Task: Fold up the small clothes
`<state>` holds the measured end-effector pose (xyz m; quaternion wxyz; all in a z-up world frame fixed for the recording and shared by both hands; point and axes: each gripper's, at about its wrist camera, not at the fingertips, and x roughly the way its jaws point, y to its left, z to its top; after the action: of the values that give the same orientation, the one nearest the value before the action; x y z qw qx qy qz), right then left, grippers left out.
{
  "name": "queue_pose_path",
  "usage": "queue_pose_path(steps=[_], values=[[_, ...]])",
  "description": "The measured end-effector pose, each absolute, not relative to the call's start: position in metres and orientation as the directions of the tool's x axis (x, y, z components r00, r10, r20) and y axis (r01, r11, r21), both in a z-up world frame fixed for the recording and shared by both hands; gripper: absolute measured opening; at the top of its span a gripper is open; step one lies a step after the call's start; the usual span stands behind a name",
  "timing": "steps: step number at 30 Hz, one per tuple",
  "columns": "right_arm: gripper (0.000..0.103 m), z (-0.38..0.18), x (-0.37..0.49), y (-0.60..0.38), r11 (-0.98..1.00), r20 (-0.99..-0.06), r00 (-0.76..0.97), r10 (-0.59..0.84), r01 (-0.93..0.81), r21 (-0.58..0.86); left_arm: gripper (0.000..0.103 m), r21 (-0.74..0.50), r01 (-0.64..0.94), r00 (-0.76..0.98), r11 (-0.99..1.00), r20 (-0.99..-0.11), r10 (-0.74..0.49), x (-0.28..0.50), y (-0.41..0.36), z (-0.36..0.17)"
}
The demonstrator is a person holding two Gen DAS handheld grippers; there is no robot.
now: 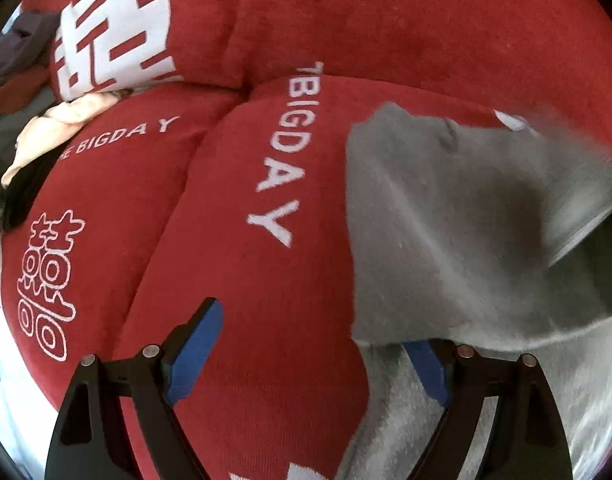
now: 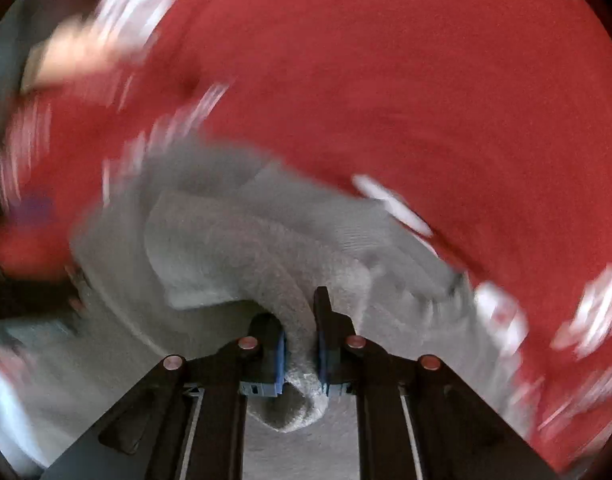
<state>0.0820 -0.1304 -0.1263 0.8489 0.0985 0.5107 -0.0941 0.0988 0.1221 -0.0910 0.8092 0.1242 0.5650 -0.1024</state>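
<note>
Grey sock (image 2: 242,240), soft and light knit, is hanging limp through the centre of the right wrist view, where I am pinching a bunched fold of it in the right gripper (image 2: 300,354), fingers nearly closed on the fabric. That view is blurring badly. In the left wrist view the sock (image 1: 433,216) is draping over red bedding (image 1: 266,280) at right; the left gripper (image 1: 306,356) is hovering with fingers spread wide, holding nothing. I judge it floppy and stretchy, so a second grip on the ribbed cuff (image 1: 585,200) at the far right should steady it.
</note>
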Motion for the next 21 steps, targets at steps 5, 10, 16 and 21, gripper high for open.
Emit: queue_pose_path(steps=[5, 10, 16, 21], values=[[0.013, -0.152, 0.006, -0.231, 0.671, -0.866, 0.497, 0.053, 0.625, 0.399, 0.088, 0.107, 0.302, 0.351, 0.947, -0.936, -0.006, 0.1, 0.117, -0.093], [0.019, -0.197, -0.041, -0.267, 0.49, -0.85, 0.495, 0.178, 0.705, 0.513, 0.088, 0.13, 0.31, 0.361, 0.942, -0.933, 0.011, 0.1, 0.111, -0.094], [0.028, -0.214, -0.071, -0.295, 0.183, -0.754, 0.629, 0.189, 0.732, 0.656, 0.088, 0.15, 0.298, 0.358, 0.943, -0.933, 0.035, 0.1, 0.108, -0.093], [0.008, -0.175, -0.054, -0.305, 0.336, -0.755, 0.636, 0.158, 0.685, 0.647, 0.088, 0.178, 0.292, 0.372, 0.94, -0.926, 0.06, 0.101, 0.109, -0.091]])
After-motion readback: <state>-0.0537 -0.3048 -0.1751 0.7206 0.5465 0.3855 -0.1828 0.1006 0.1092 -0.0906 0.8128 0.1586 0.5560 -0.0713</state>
